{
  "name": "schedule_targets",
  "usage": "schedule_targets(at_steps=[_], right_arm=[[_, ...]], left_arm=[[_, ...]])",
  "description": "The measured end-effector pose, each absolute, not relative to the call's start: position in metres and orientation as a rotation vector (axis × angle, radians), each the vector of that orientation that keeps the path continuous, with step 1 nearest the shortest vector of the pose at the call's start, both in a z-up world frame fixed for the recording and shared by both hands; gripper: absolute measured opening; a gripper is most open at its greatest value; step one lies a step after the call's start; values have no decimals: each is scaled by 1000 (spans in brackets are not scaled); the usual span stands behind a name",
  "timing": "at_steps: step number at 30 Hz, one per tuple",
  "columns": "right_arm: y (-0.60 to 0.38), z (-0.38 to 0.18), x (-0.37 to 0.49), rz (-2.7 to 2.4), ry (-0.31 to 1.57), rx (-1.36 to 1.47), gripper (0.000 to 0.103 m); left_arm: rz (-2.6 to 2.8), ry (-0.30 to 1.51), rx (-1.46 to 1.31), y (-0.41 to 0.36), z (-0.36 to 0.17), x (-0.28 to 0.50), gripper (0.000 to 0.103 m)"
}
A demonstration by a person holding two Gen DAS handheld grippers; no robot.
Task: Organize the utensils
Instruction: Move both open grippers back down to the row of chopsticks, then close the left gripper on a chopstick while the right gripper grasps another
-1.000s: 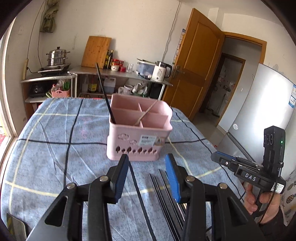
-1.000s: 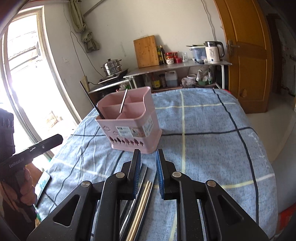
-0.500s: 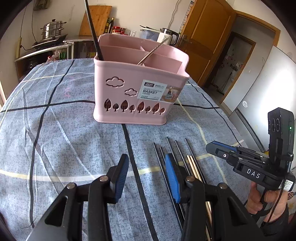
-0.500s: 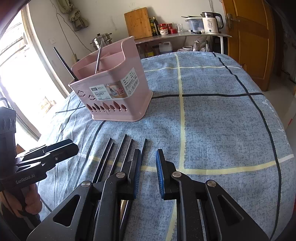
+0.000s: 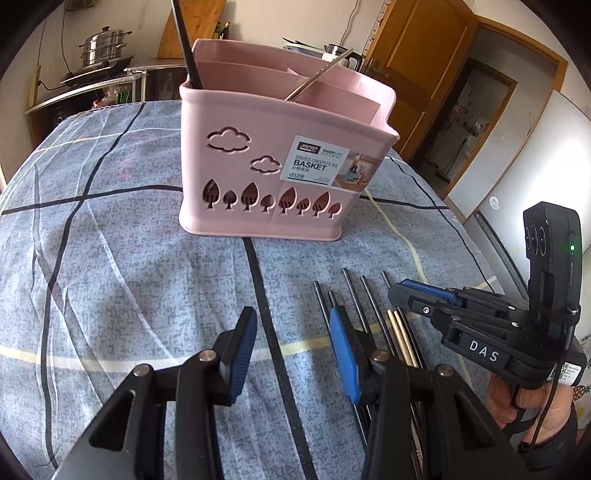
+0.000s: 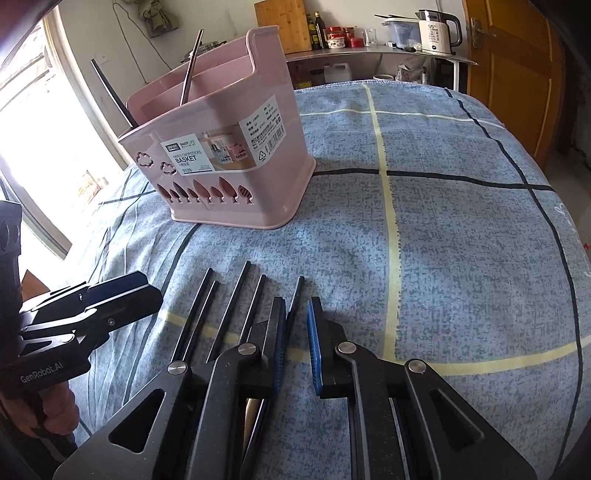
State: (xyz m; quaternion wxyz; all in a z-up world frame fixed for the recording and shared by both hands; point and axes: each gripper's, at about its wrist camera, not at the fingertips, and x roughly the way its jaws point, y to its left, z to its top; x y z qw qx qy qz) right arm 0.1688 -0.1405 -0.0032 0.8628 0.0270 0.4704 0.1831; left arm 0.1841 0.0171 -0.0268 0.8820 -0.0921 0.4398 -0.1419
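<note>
Your pink plastic divided basket (image 5: 258, 162) is sitting on the blue checked cloth-covered surface (image 6: 461, 240), with thin chopsticks (image 6: 225, 314) lying side by side in front of it and two more standing inside it. Your left tongs (image 5: 291, 332) are hanging just left of the row, your right tongs (image 6: 295, 332) at its right edge.

We see a blue-grey cloth (image 6: 461, 240) with black and pale yellow lines. Behind it a white electric kettle (image 6: 437, 31) stands on a metal shelf (image 6: 369, 55), near a wooden cutting board (image 6: 284, 24), a brown wooden door (image 6: 517, 74) and a steel steamer pot (image 5: 103, 46).
</note>
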Motion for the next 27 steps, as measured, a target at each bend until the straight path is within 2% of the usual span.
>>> schedule_targets(at_steps=[5, 27], right_arm=[[-143, -2, 166, 373, 987, 16, 8], [-170, -3, 161, 350, 987, 41, 8]], left_arm=[[-294, 930, -170, 11, -29, 187, 43], [-222, 939, -42, -28, -35, 197, 43]])
